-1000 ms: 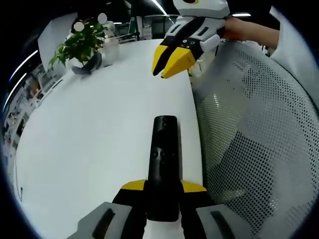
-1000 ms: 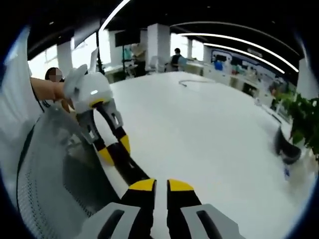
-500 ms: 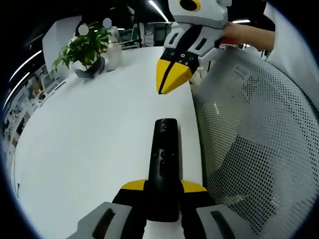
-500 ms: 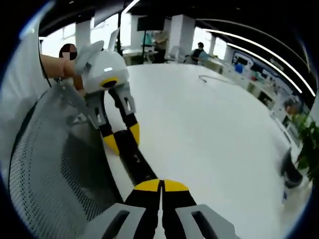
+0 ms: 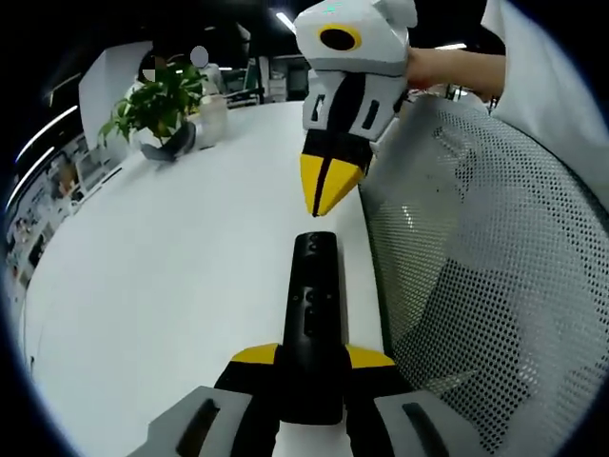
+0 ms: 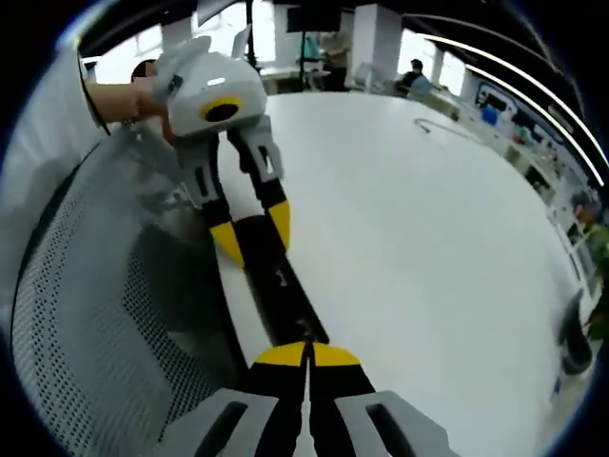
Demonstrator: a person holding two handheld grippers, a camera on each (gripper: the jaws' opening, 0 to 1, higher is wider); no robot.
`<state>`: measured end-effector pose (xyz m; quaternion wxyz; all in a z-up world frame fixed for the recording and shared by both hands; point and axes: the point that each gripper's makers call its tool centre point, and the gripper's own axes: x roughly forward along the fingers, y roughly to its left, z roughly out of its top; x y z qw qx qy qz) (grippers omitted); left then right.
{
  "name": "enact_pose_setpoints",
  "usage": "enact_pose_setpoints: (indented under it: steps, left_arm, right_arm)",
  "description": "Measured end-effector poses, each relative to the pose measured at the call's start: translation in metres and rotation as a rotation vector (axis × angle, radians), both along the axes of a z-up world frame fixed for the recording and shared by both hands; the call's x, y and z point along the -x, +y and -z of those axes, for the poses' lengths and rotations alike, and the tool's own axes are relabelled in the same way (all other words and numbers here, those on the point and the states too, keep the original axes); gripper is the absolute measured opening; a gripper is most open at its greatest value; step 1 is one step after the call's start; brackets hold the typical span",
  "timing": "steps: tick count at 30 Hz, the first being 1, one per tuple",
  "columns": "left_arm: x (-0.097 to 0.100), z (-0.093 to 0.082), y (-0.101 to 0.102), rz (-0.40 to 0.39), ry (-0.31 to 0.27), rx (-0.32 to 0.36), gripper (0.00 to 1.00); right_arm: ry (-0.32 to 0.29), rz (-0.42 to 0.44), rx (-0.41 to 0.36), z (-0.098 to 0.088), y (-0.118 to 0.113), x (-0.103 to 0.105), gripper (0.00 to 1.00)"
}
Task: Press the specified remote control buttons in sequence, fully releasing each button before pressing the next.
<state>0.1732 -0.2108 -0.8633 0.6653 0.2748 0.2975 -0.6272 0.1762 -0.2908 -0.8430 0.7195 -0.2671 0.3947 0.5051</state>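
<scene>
Down comes the right tool (image 5: 326,195), yellow tips pinched together, now poised just above the far end of the remote control (image 5: 313,314); half a second ago it hung higher and farther back. Counting up: one remote, two tools, one potted plant, one mesh chair. Far left in the left gripper view, the potted plant (image 5: 160,107) sits in its dark pot on the white desk (image 5: 162,286), well apart from the action. Centre, the black remote lies lengthwise, its near end clamped between the yellow jaws of the left tool (image 5: 311,362). To the right, the mesh chair (image 5: 485,276) back crowds the desk edge just beside the remote. In the right gripper view, the right tool (image 6: 305,354) has its tips touching each other over the remote (image 6: 281,290), with the left tool (image 6: 250,228) gripping the other end.
</scene>
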Motion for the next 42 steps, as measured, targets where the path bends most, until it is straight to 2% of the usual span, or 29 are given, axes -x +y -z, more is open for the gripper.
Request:
enact_pose_setpoints:
  steps: [13, 19, 25, 27, 31, 33, 34, 38, 42]
  left_arm:
    - [0.001, 0.000, 0.000, 0.027, 0.000, -0.009, 0.24]
    - [0.001, 0.000, 0.000, 0.027, 0.000, -0.014, 0.24]
    - [0.001, 0.000, 0.000, 0.031, 0.002, -0.018, 0.24]
    - [0.001, 0.000, 0.000, 0.030, 0.003, -0.017, 0.24]
    - [0.001, 0.000, 0.000, 0.030, 0.007, -0.021, 0.24]
    - [0.001, 0.000, 0.000, 0.033, 0.009, -0.025, 0.24]
    - [0.001, 0.000, 0.000, 0.036, 0.010, -0.028, 0.24]
    - [0.001, 0.000, -0.002, 0.043, 0.010, -0.050, 0.24]
    - [0.001, 0.000, -0.001, 0.042, 0.010, -0.071, 0.24]
  right_arm:
    - [0.058, -0.063, 0.042, 0.012, 0.004, 0.003, 0.00]
    - [0.058, -0.080, 0.055, 0.011, 0.005, 0.004, 0.00]
    - [-0.002, -0.237, 0.184, 0.013, 0.006, 0.004, 0.00]
    - [-0.004, -0.265, 0.215, 0.014, 0.006, 0.004, 0.00]
    - [0.043, -0.243, 0.243, 0.014, 0.007, 0.002, 0.00]
    - [0.070, -0.222, 0.231, 0.014, 0.006, 0.001, 0.00]
    - [0.082, -0.175, 0.212, 0.014, 0.006, 0.001, 0.00]
    - [0.029, -0.190, 0.166, 0.014, 0.006, 0.002, 0.00]
    - [0.034, -0.115, 0.054, 0.012, 0.008, 0.000, 0.00]
